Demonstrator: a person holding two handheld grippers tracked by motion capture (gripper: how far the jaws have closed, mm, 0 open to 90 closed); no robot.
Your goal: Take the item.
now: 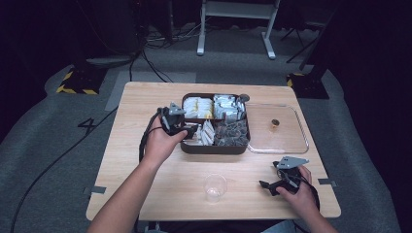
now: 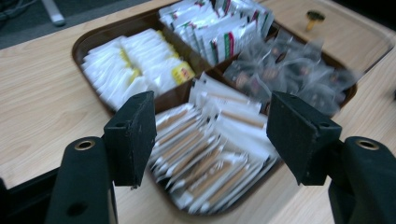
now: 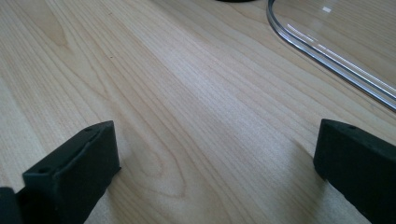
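Brown-striped white paper sachets (image 2: 210,154), stacked on edge in the near-left compartment of a dark brown four-part plastic tray (image 1: 189,146), lie directly ahead of the left gripper (image 1: 193,130). Its two black jaws stand wide apart with nothing between them, hovering just above that stack at the tray's left edge. Beyond it, the far-left compartment holds white packets with yellow labels (image 2: 135,65), the far-right one silvery packets with red and green print (image 2: 219,32), and the near-right one clear bags of dark pieces (image 2: 285,74).

Right of the tray, touching it, lies a clear plastic lid (image 1: 301,138) with a small brass knob (image 1: 275,123). A clear plastic cup (image 1: 215,187) stands upright near the table's front edge. The right gripper (image 1: 267,185) rests low on the pale wooden table (image 1: 141,97) at the front right, well apart from the tray, jaws spread wide and empty.
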